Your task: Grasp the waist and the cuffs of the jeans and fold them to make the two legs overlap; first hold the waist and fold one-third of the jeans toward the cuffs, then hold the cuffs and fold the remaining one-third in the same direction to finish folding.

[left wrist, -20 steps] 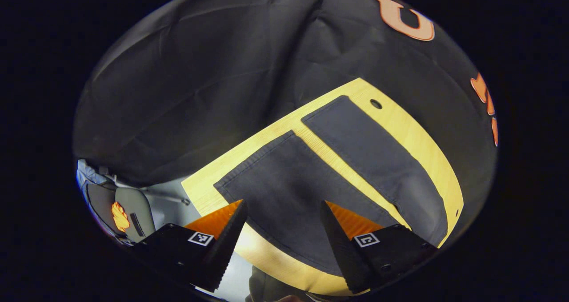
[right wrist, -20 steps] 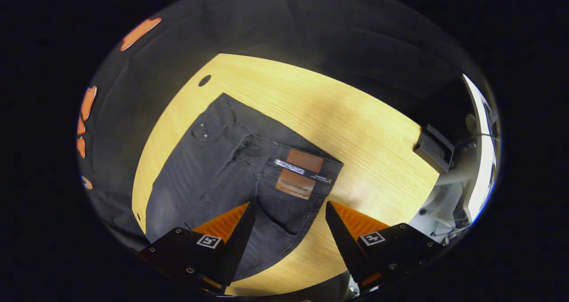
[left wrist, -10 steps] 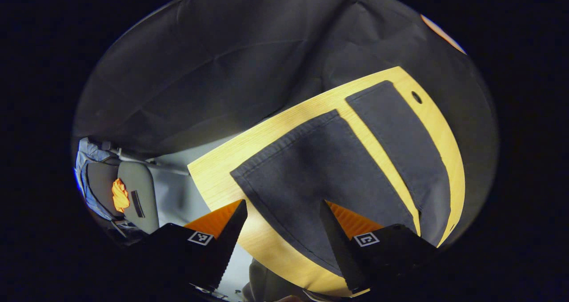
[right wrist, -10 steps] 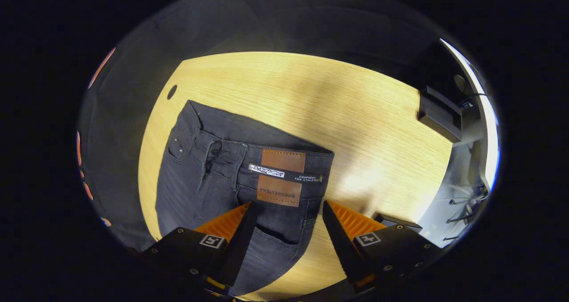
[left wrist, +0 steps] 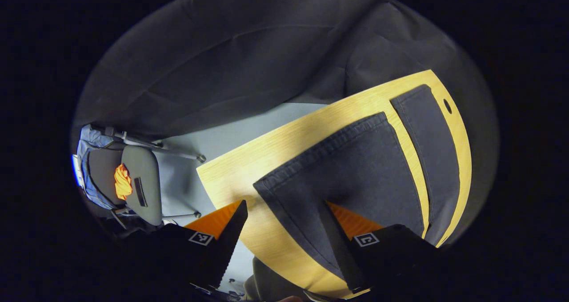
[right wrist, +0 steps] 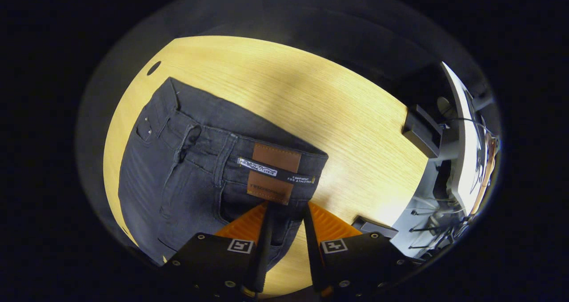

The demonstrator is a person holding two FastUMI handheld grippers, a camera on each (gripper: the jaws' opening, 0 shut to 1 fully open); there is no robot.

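Dark denim jeans point(right wrist: 195, 168) lie flat on the pale wooden table point(right wrist: 338, 115), legs side by side with a strip of bare wood between them. In the right gripper view the waist runs from 10 to 4 o'clock, its leather patch point(right wrist: 273, 173) near centre; open tabletop stretches beyond it toward 1 o'clock, up to a black box point(right wrist: 420, 130) at the table's edge. The right gripper point(right wrist: 284, 231) has its fingers drawn close around the waist corner (whether both press on the cloth I cannot tell). In the left gripper view the left gripper point(left wrist: 282, 235) is spread wide over the near leg's cuff point(left wrist: 329, 148), one finger over the hem corner, the other over bare wood. A chair point(left wrist: 133, 182) stands at 9 o'clock, off the table.
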